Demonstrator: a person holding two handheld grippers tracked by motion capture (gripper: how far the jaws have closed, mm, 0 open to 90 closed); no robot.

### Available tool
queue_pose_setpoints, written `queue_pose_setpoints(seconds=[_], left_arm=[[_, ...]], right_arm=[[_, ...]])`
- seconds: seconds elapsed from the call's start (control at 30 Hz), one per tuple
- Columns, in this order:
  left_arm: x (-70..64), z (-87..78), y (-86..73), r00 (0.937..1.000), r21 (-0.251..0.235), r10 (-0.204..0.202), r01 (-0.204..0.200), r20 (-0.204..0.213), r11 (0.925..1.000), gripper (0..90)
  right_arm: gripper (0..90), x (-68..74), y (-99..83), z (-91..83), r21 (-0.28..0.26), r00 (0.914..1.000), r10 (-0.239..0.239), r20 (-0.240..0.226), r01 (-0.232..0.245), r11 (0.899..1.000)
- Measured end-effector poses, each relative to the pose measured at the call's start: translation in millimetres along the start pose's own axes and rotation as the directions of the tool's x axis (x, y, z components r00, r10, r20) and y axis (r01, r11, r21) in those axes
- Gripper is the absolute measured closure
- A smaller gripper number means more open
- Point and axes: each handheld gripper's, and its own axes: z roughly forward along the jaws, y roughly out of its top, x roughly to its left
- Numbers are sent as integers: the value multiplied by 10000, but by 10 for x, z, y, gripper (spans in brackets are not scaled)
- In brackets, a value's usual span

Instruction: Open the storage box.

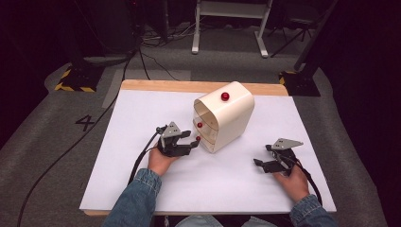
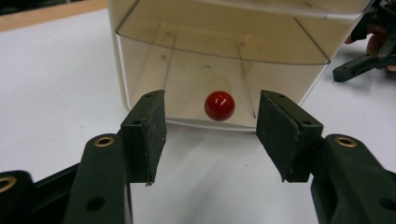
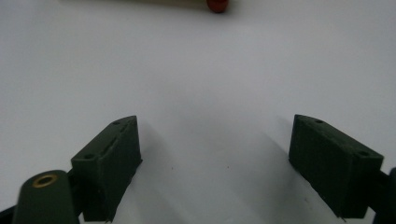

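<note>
Cream plastic drawer unit (image 1: 227, 118) stands near the middle of the white table cover (image 1: 142, 179), turned at an angle, with red ball knobs. Left gripper (image 1: 193, 143) is right at its lower front; in the left gripper view its jaws are spread wide, one either side of the bottom drawer's red knob (image 2: 219, 106), not touching it yet. Bottom drawer (image 2: 215, 88) looks clear-fronted and empty. Right gripper (image 1: 260, 164) rests well apart on the cover, jaws spread, nothing between them.

Step in hand, as I read it: lining up to grab the bottom knob. Next move likely calls for easing forward a touch, closing on the knob, then pulling straight out; the unit may slide if unbraced.

Writing: a "4" (image 1: 86, 122) marked on the grey floor left of the table. No brands or labels readable on the unit.
</note>
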Motion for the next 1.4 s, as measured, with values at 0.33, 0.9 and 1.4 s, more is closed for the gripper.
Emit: queue_pose_setpoints(seconds=[0.33,0.9,1.4], left_arm=[[-18,121,1,9998,455,157,-163,129,9988,696],[-58,28,26,9993,929,374,-369,-41,9950,739],[-122,-489,-146,9976,927,533,-490,-441,9945,739]], right_arm=[[168,4,-1,-1,-14,10000,-28,24,28,10000],[168,16,-3,-5,-52,9999,-108,105,108,9999],[177,8,-2,-4,-48,10000,-60,4,60,10000]])
